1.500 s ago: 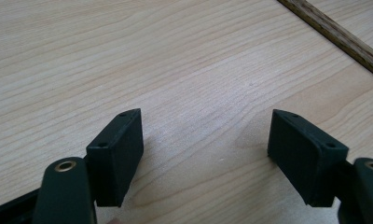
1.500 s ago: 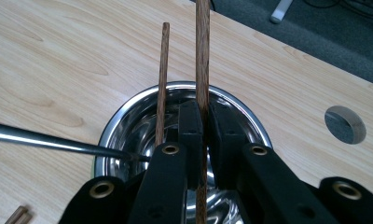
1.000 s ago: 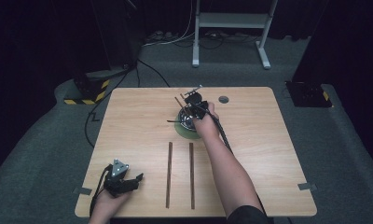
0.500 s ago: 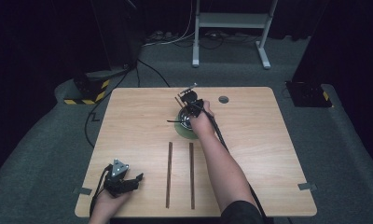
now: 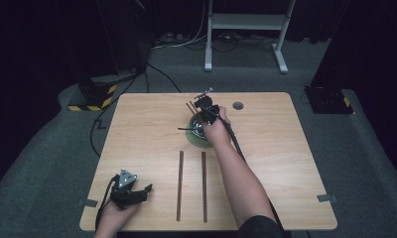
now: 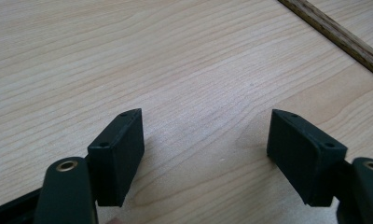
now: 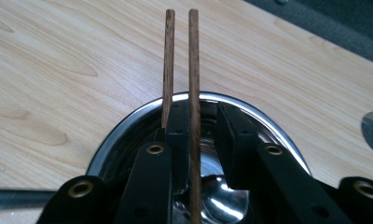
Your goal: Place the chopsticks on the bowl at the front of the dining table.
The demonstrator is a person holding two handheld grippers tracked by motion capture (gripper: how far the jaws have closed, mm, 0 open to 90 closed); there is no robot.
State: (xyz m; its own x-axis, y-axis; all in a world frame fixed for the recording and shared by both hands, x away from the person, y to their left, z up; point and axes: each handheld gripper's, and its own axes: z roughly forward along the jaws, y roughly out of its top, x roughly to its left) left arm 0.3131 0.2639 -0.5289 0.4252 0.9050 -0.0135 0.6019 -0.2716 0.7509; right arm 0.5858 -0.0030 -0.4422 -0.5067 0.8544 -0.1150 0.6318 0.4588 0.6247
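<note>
1. Since the earlier frames the right hand-held gripper [image 5: 202, 110] has shifted only slightly over the shiny round metal bowl [image 5: 196, 130], and its jaws have just been opening; the left hand-held gripper [image 5: 137, 191] sits in the same spot.
2. Right hand-held gripper: jaws stand a narrow gap apart. In the right gripper view one of the two thin dark-brown wooden sticks [image 7: 194, 93] runs up through the gap, close against the left jaw; the other stick [image 7: 167, 65] lies just outside that jaw. The right jaw is clear of both sticks. Whether the left jaw touches either stick, cannot tell.
3. Both sticks lean out over the far rim of the bowl, near-parallel, lower ends down inside it.
4. The bowl rests on a flat round green mat [image 5: 189, 139] on the light wooden bench [image 5: 286, 163], in its far middle part.
5. Left hand-held gripper: jaws wide apart, holding nothing, resting low over bare bench at the near left corner.
6. Two longer dark-brown wooden strips [image 5: 180, 183] lie flat and parallel on the bench, nearer than the bowl, just right of the left hand-held gripper.
</note>
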